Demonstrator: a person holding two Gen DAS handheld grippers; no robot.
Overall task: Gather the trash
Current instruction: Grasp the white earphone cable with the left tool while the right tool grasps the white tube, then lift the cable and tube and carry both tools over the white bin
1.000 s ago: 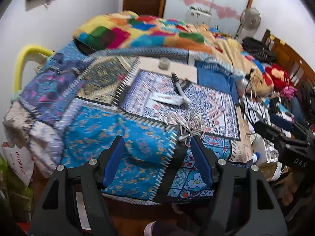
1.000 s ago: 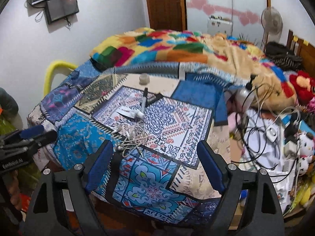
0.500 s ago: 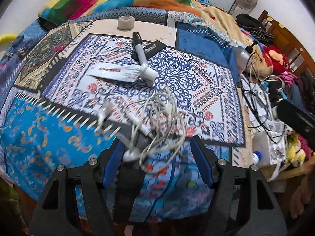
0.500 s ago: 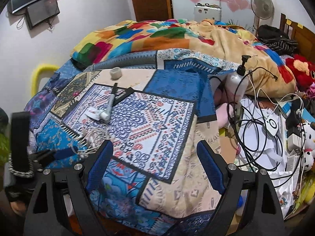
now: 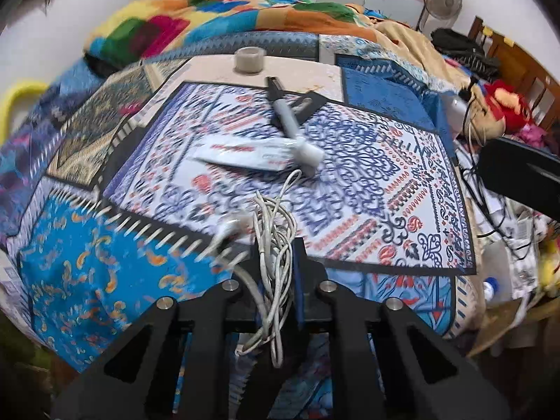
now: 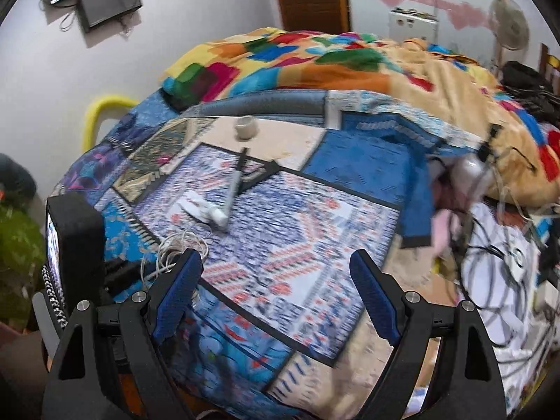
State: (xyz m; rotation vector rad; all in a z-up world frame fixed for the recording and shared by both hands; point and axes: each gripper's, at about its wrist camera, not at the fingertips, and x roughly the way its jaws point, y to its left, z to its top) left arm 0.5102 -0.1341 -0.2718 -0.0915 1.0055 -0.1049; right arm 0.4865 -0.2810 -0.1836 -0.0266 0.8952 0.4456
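Observation:
My left gripper (image 5: pixel 276 255) is shut on a tangle of white cable (image 5: pixel 274 245) at the near edge of the patterned bedspread (image 5: pixel 367 189); loops hang down between its fingers. Beyond it lie a white tube (image 5: pixel 245 154), a grey marker (image 5: pixel 290 126) and a roll of tape (image 5: pixel 249 60). My right gripper (image 6: pixel 276 290) is open and empty above the bed's near edge. In its view the cable (image 6: pixel 175 248) sits at the left by the other gripper's body (image 6: pixel 75 241), with the tube (image 6: pixel 199 210), marker (image 6: pixel 234 185) and tape (image 6: pixel 246 127) further back.
A colourful blanket (image 6: pixel 315 59) is heaped at the back of the bed. Black cables and clutter (image 6: pixel 500 252) lie to the right with a spray bottle (image 6: pixel 469 175). A yellow chair frame (image 6: pixel 101 112) stands at the left wall.
My left gripper moved in over the white cable and closed on it. My right gripper stayed open and shifted its view slightly toward the bed.

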